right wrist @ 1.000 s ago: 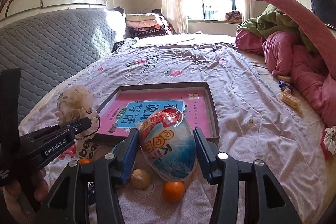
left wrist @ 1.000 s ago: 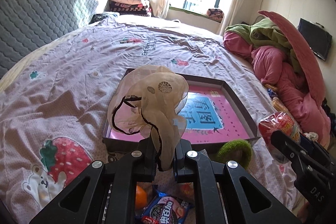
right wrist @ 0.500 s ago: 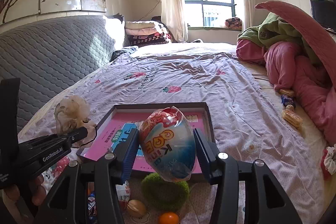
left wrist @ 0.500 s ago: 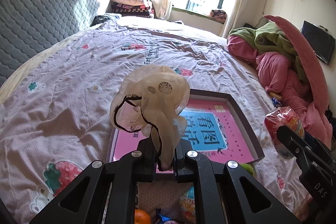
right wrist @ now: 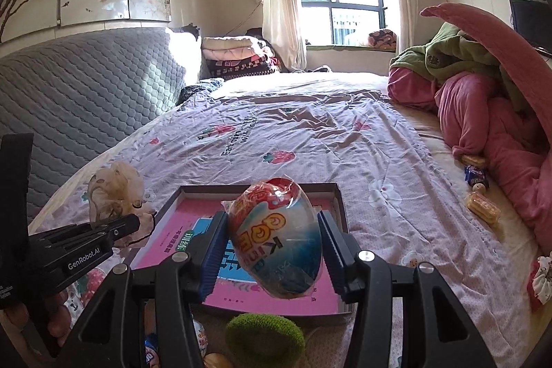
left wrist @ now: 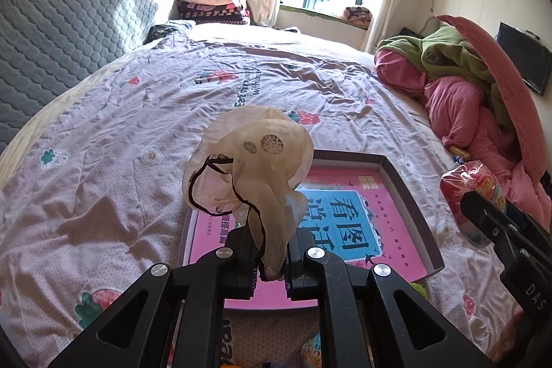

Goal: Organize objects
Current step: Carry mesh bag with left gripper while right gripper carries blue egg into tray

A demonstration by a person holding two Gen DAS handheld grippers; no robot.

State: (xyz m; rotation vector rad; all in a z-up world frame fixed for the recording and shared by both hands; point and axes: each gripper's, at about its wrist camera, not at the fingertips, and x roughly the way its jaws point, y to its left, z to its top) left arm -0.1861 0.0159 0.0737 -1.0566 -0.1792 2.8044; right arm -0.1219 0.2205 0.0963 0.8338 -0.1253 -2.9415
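My left gripper (left wrist: 270,259) is shut on a sheer beige scrunchie with black trim (left wrist: 248,168) and holds it up over the near left part of a shallow brown tray (left wrist: 410,195) with a pink and blue book inside. My right gripper (right wrist: 272,250) is shut on a plastic-wrapped egg-shaped toy (right wrist: 276,237), held above the same tray (right wrist: 339,199). The left gripper with the scrunchie (right wrist: 115,192) also shows at the left of the right wrist view. The egg toy (left wrist: 472,185) shows at the right of the left wrist view.
A green fuzzy ring (right wrist: 264,337), snack packets and small fruit lie on the bedsheet in front of the tray. Wrapped snacks (right wrist: 481,211) lie by a pile of pink and green blankets (right wrist: 483,99) at the right. A grey quilted headboard (right wrist: 86,85) stands at the left.
Both grippers have risen and drawn back with their objects still held. The tray now sits lower and nearer in both views, and the loose items in front of it are mostly out of frame.
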